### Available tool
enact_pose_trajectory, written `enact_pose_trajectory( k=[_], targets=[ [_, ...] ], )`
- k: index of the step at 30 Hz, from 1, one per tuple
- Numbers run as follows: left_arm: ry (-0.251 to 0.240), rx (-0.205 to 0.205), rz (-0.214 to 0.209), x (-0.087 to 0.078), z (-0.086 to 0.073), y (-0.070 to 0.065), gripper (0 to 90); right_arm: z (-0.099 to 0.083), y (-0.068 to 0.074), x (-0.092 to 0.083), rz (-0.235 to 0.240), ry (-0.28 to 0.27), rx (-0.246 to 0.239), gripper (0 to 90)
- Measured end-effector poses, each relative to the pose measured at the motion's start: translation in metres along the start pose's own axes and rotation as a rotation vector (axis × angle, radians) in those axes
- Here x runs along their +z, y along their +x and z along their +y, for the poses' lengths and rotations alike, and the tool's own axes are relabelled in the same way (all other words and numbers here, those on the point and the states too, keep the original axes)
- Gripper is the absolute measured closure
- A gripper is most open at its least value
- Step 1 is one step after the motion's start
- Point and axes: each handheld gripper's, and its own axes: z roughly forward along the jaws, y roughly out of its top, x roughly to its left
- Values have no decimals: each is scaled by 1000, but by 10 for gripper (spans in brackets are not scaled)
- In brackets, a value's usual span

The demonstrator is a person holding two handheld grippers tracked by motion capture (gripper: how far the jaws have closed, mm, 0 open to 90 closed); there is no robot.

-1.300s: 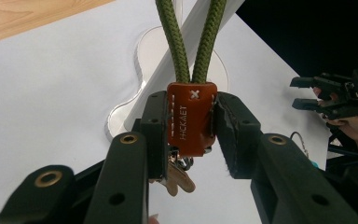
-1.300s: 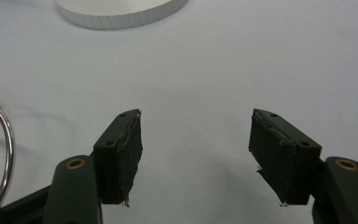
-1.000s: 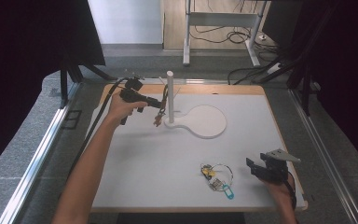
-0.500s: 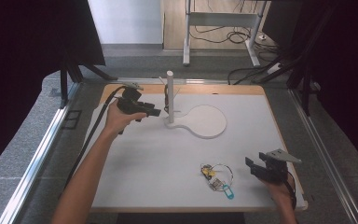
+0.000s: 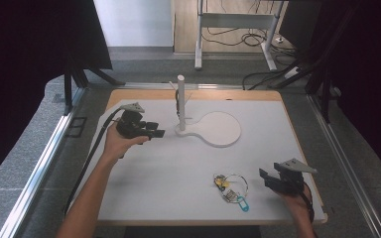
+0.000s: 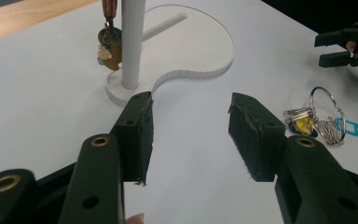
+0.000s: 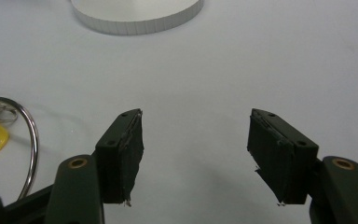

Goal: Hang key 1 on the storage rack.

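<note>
The key bunch [image 5: 230, 188] lay on the white worktop [image 5: 154, 198] near its near-right corner, just left of your right claw [image 5: 268, 179], which stood wide open and empty. Your left claw [image 5: 156, 133], by the stand [image 5: 181, 106] at the far left, had just been opening, with nothing between its jaws. The bunch looked light, loose and jangly, with slippery metal; the large ring [image 6: 325, 100] seemed your surest hold.
</note>
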Motion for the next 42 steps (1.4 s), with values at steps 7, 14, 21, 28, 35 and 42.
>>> enact_pose_trajectory(
  k=[7, 14, 21, 28, 35, 42],
  targets=[
    [-1, 14, 10, -5, -8, -6, 477, 0, 0, 0, 2, 1, -3, 358],
    [0, 24, 13, -7, -11, -9, 472, 0, 0, 0, 1, 1, -5, 358],
    [11, 37, 16, -9, -15, -13, 469, 0, 0, 1, 1, 2, -5, 358],
    [27, 49, 23, -12, -24, -18, 467, 1, 0, 0, 2, 0, -7, 358],
    [39, 52, 33, -16, -40, -24, 450, 3, 0, -3, 6, -10, -8, 359],
    [51, 42, 34, -14, -60, -27, 446, 4, 1, -2, 6, -8, -13, 359]
  ],
)
